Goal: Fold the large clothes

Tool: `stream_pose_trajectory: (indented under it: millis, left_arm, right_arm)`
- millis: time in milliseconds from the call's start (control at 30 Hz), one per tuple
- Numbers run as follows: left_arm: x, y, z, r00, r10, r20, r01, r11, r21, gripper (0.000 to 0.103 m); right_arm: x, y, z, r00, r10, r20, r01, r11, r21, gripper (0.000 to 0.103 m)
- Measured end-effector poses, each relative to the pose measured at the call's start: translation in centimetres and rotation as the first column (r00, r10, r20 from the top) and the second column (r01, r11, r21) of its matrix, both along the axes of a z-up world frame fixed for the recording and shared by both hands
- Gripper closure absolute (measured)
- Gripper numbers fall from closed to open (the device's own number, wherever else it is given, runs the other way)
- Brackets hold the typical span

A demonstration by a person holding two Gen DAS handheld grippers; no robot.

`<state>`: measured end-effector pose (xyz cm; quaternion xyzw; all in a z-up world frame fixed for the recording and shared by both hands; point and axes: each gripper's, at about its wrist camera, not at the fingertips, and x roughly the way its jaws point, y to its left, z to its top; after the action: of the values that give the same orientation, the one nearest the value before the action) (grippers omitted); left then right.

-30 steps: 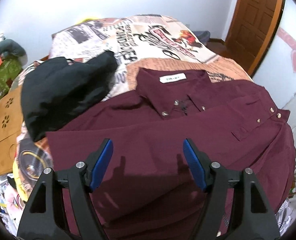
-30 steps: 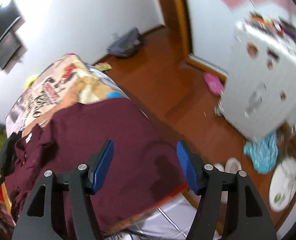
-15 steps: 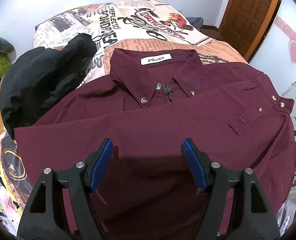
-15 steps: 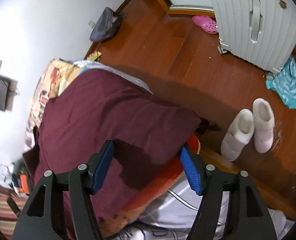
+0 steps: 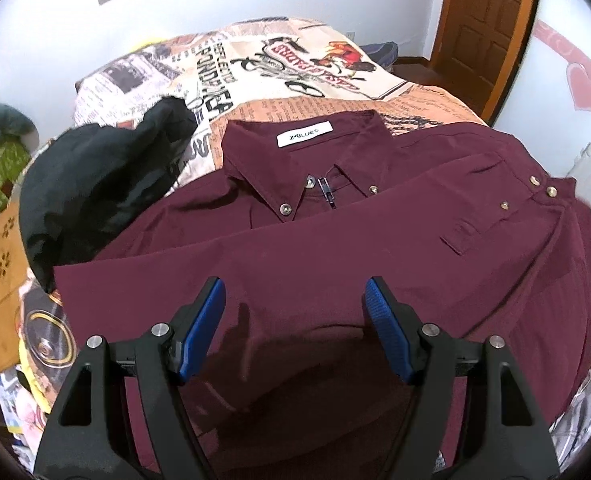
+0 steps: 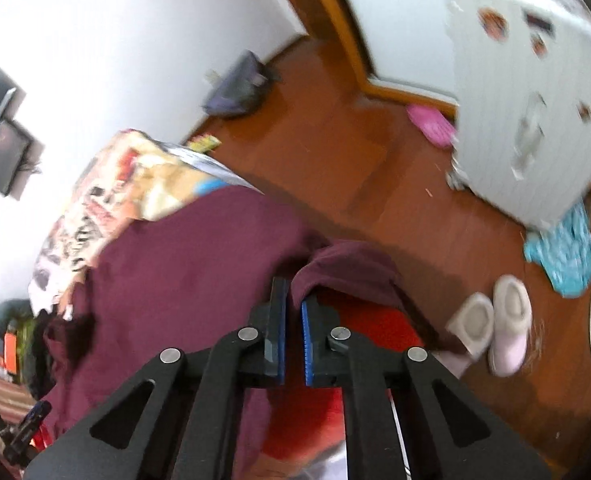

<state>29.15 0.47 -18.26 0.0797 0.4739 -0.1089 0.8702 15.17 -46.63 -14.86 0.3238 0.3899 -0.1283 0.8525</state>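
The bed (image 5: 279,64), spread with a newspaper-print cover, fills the middle of my left wrist view, and in my right wrist view it runs from the left edge toward the centre. On it lies the maroon shirt (image 5: 335,264), the thing I am folding, front up with its collar toward the top of the frame and a sleeve folded across the chest; it takes up the centre and right of the left view. A black garment (image 5: 95,176) sits crumpled at the left of that frame, touching the shirt's shoulder. In the upper right of the right view stands a white cabinet (image 6: 535,100), blurred, with a pair of pale slippers (image 6: 491,324) on the wooden floor at the lower right. My left gripper (image 5: 294,304) hangs over the lower part of the shirt with its blue pads spread wide, grasping nothing. My right gripper (image 6: 293,300) is clenched on a raised fold of the maroon shirt (image 6: 183,280) at the bed's edge, cloth pinched between the pads.
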Motion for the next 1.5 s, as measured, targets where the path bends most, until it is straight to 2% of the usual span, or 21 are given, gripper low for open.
stream_pose_trajectory:
  millis: [133, 233, 300, 400, 467, 533, 633, 700, 800, 867, 900, 933, 1067, 1167, 1300, 1400, 1500]
  left_arm:
    - [-1.1, 0.1, 1.2, 0.999, -0.012, 0.049, 0.011, 1.0, 0.019, 0.032]
    - [-1.9, 0.2, 2.0, 0.997, -0.017, 0.076, 0.016, 1.0, 0.013, 0.032]
    - [-2.4, 0.4, 2.4, 0.996, -0.021, 0.088, 0.02, 1.0, 0.012, 0.031]
    - [-3.1, 0.5, 2.7, 0.994, -0.027, 0.103, 0.025, 0.999, 0.021, 0.03]
    - [-3.5, 0.5, 2.7, 0.993, -0.03, 0.113, 0.027, 0.999, 0.032, 0.029]
    - [-3.8, 0.4, 2.7, 0.992, -0.033, 0.118, 0.029, 0.999, 0.04, 0.028]
    - [-4.2, 0.3, 2.7, 0.992, -0.039, 0.122, 0.034, 0.998, 0.043, 0.027]
    - [-4.4, 0.2, 2.7, 0.991, -0.044, 0.126, 0.039, 0.998, 0.046, 0.026]
    - [-4.7, -0.1, 2.9, 0.989, -0.052, 0.138, 0.044, 0.997, 0.059, 0.023]
    - [-4.8, -0.4, 2.9, 0.988, -0.059, 0.146, 0.05, 0.997, 0.067, 0.022]
    - [-4.9, -0.6, 3.0, 0.987, -0.063, 0.149, 0.053, 0.996, 0.069, 0.022]
    - [-5.0, -0.8, 3.0, 0.986, -0.066, 0.152, 0.056, 0.996, 0.073, 0.022]
    - [-5.1, -1.4, 3.1, 0.984, -0.077, 0.162, 0.065, 0.995, 0.076, 0.022]
    - [-5.1, -1.8, 3.2, 0.983, -0.081, 0.166, 0.069, 0.995, 0.074, 0.022]
    - [-5.0, -2.3, 3.3, 0.982, -0.081, 0.173, 0.07, 0.995, 0.069, 0.022]
    - [-4.8, -2.6, 3.4, 0.982, -0.076, 0.173, 0.069, 0.996, 0.05, 0.022]
    - [-4.6, -2.8, 3.5, 0.982, -0.072, 0.174, 0.067, 0.997, 0.035, 0.022]
  right_arm:
    - [2.1, 3.0, 5.0, 0.987, 0.108, 0.117, -0.101, 0.993, -0.065, 0.098]
    - [3.4, 6.4, 8.6, 0.957, 0.215, 0.196, -0.194, 0.974, -0.118, 0.098]
    - [4.1, 9.0, 10.2, 0.923, 0.301, 0.239, -0.274, 0.951, -0.141, 0.098]
    - [5.0, 13.2, 11.5, 0.853, 0.443, 0.275, -0.418, 0.896, -0.149, 0.098]
    - [5.5, 16.2, 11.2, 0.81, 0.527, 0.258, -0.496, 0.85, -0.179, 0.098]
    - [6.0, 19.0, 9.8, 0.77, 0.607, 0.196, -0.576, 0.794, -0.194, 0.098]
    - [6.8, 21.3, 6.0, 0.745, 0.662, 0.083, -0.648, 0.747, -0.15, 0.097]
    - [7.0, 22.1, 3.2, 0.731, 0.682, 0.01, -0.677, 0.728, -0.106, 0.097]
    - [6.4, 22.3, 1.1, 0.725, 0.686, -0.058, -0.688, 0.72, -0.095, 0.097]
    - [6.0, 22.1, 0.7, 0.718, 0.69, -0.089, -0.696, 0.715, -0.076, 0.092]
    - [6.1, 22.0, 1.1, 0.723, 0.683, -0.104, -0.69, 0.72, -0.076, 0.088]
    - [6.0, 21.7, 1.7, 0.735, 0.667, -0.121, -0.677, 0.731, -0.086, 0.078]
    - [4.5, 20.1, 4.1, 0.786, 0.613, -0.072, -0.617, 0.774, -0.144, 0.055]
    - [3.4, 18.3, 5.7, 0.819, 0.573, -0.025, -0.569, 0.806, -0.166, 0.049]
    - [2.2, 15.3, 6.8, 0.885, 0.464, 0.033, -0.454, 0.877, -0.156, 0.047]
    - [1.6, 12.3, 6.4, 0.932, 0.357, 0.059, -0.352, 0.932, -0.081, 0.045]
    - [0.9, 9.2, 4.8, 0.97, 0.237, 0.051, -0.238, 0.971, 0.019, 0.045]
